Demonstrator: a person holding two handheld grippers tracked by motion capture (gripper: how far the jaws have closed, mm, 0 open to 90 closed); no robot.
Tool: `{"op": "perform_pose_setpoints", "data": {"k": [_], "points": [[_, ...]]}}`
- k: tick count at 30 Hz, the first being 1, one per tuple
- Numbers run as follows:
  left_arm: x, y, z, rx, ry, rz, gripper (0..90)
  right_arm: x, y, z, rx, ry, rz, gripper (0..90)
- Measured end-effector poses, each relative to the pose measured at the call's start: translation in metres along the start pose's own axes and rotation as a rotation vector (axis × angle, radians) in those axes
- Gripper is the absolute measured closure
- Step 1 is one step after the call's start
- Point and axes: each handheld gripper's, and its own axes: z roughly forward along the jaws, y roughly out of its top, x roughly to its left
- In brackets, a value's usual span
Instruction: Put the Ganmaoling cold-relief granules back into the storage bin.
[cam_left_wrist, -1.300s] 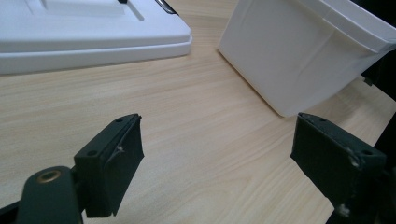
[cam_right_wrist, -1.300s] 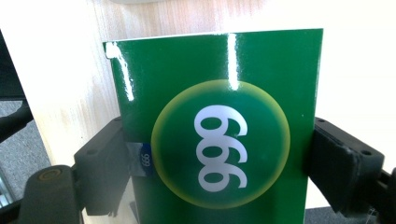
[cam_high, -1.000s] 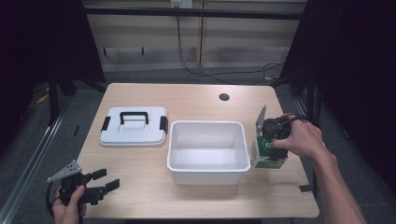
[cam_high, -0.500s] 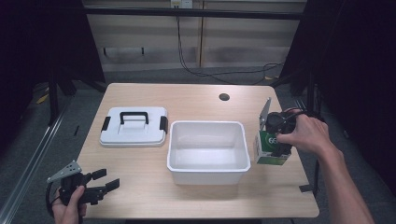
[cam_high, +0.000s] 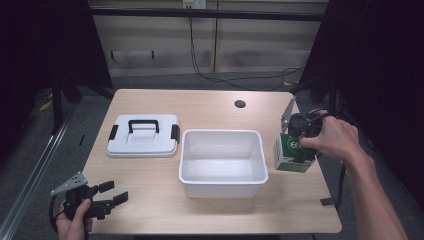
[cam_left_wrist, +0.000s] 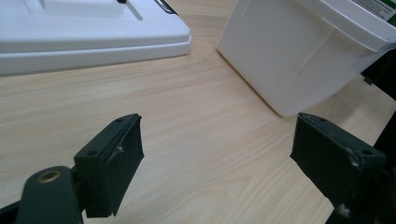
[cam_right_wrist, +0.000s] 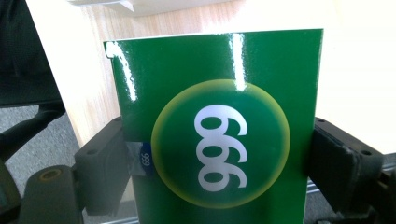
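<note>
Green box (cam_right_wrist: 215, 135) cut off at the bottom edge, its base unseen. White bin (cam_left_wrist: 303, 51) and lid (cam_left_wrist: 88, 37) cropped by the top edge.

You are seeing the table (cam_high: 210, 102) from above, facing twelve o'clock. Your left gripper view is skimming low, sharing the white bin (cam_left_wrist: 299, 56) and lid (cam_left_wrist: 84, 32) with it. Your right gripper view is pressing close against the green box (cam_right_wrist: 219, 140).

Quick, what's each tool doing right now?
Left tool: open, holding nothing, over the table.
Right tool: shut on the green box.
</note>
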Motion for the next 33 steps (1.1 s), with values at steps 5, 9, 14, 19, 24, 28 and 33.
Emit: {"op": "perform_pose_setpoints", "data": {"k": [5,9,14,19,24,28,33], "points": [[0.000,0.000,0.000,-0.003,-0.001,-0.001,16.3,0.000,0.003,-0.012,-0.036,-0.010,0.006,15.7],[0.000,0.000,0.000,-0.002,-0.002,0.005,16.3,0.001,0.007,-0.018,-0.027,-0.012,0.000,15.7],[0.000,0.000,0.000,-0.002,-0.004,0.000,16.3,0.001,0.010,-0.028,-0.032,-0.015,-0.005,15.7],[0.000,0.000,0.000,-0.002,-0.004,-0.001,16.3,0.001,0.013,-0.038,-0.027,-0.025,-0.016,15.7],[0.000,0.000,0.000,-0.003,-0.003,-0.001,16.3,0.003,0.017,-0.047,-0.023,-0.029,-0.020,15.7],[0.000,0.000,0.000,-0.001,-0.002,-0.002,16.4,0.004,0.025,-0.053,-0.035,-0.023,-0.028,15.7],[0.000,0.000,0.000,-0.001,0.000,-0.001,16.4,0.005,0.038,-0.058,-0.028,-0.027,-0.041,15.7]]}}
